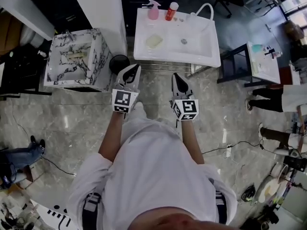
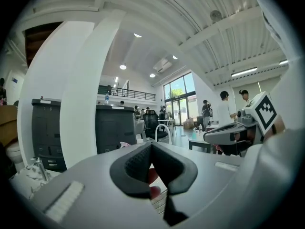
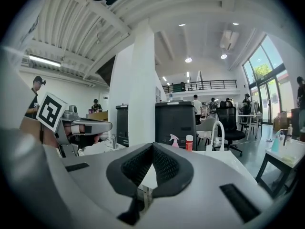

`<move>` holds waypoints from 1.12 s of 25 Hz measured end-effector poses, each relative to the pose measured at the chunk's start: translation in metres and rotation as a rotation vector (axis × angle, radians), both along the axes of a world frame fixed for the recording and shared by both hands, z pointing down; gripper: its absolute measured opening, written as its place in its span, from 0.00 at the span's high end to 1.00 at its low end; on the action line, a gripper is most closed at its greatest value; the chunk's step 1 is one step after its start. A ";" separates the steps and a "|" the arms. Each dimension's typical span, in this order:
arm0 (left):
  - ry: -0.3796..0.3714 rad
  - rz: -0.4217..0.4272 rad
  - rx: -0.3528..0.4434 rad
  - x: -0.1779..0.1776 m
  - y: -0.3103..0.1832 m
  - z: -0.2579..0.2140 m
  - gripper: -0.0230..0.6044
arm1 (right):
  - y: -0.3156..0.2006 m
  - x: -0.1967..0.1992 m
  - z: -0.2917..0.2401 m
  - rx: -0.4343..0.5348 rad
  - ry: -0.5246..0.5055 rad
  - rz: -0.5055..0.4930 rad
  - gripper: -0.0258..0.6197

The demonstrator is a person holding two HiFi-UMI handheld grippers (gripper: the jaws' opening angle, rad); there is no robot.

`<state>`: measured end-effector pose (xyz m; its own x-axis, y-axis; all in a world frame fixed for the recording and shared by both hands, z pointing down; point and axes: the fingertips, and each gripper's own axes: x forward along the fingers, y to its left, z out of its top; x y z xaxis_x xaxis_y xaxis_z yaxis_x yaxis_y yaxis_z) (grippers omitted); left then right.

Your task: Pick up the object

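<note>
Since the task does not say which thing, we guess it is the yellow sponge (image 1: 154,41) that lies down in the white sink (image 1: 144,51). It lies ahead of both grippers and well apart from them. Its long side runs left to right, a bit tilted. We think the left gripper (image 1: 130,72) is a little nearer to it than the right gripper (image 1: 179,80), but not by much. Both grippers are closed tight with nothing in them, so one must open before it can go down on the sponge. At the back rim stand a pink spray bottle (image 1: 153,9) and a red bottle (image 1: 171,11), with the tap (image 1: 204,11) to their right. Neither gripper view shows the sponge; both look out over it. We cannot tell if it is soft or hard, a sponge or a bar of soap.
</note>
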<state>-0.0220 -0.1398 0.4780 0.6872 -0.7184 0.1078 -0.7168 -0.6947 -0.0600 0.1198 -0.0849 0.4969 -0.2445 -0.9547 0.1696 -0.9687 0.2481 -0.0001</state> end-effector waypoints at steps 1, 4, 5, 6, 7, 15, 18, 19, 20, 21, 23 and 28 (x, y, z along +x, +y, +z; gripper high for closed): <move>0.003 -0.001 -0.007 -0.002 -0.013 0.002 0.97 | -0.013 -0.001 0.001 -0.003 0.005 0.005 0.96; 0.012 -0.012 -0.030 -0.008 -0.041 0.009 0.97 | -0.044 -0.005 0.005 -0.012 0.017 0.010 0.96; 0.018 -0.016 -0.037 -0.009 -0.048 0.011 0.97 | -0.052 -0.006 0.005 -0.016 0.022 0.009 0.96; 0.025 -0.018 -0.045 -0.010 -0.053 0.013 0.97 | -0.058 -0.007 0.006 -0.018 0.027 0.008 0.96; 0.033 -0.020 -0.051 -0.009 -0.057 0.014 0.97 | -0.064 -0.007 0.006 -0.020 0.031 0.006 0.96; 0.028 -0.052 -0.073 0.004 -0.089 0.022 0.97 | -0.099 0.004 0.009 -0.023 0.052 -0.029 0.96; 0.009 -0.054 -0.074 0.010 -0.097 0.024 0.97 | -0.112 0.012 0.014 -0.024 0.046 -0.041 0.96; 0.009 -0.054 -0.067 0.011 -0.100 0.023 0.97 | -0.117 0.013 0.015 -0.020 0.046 -0.045 0.96; 0.009 -0.058 -0.060 0.012 -0.105 0.023 0.97 | -0.122 0.014 0.016 -0.013 0.048 -0.049 0.96; 0.006 -0.062 -0.057 0.012 -0.110 0.024 0.97 | -0.128 0.015 0.016 -0.007 0.051 -0.052 0.96; 0.000 -0.065 -0.058 0.015 -0.116 0.026 0.97 | -0.137 0.019 0.018 0.000 0.050 -0.058 0.96; -0.010 -0.061 -0.063 0.027 -0.133 0.027 0.97 | -0.160 0.033 0.026 -0.010 0.039 -0.055 0.95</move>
<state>0.0045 -0.2731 0.5049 0.6408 -0.7507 0.1607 -0.7577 -0.6521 -0.0252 0.1530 -0.2449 0.5225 -0.2892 -0.9384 0.1890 -0.9531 0.3007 0.0343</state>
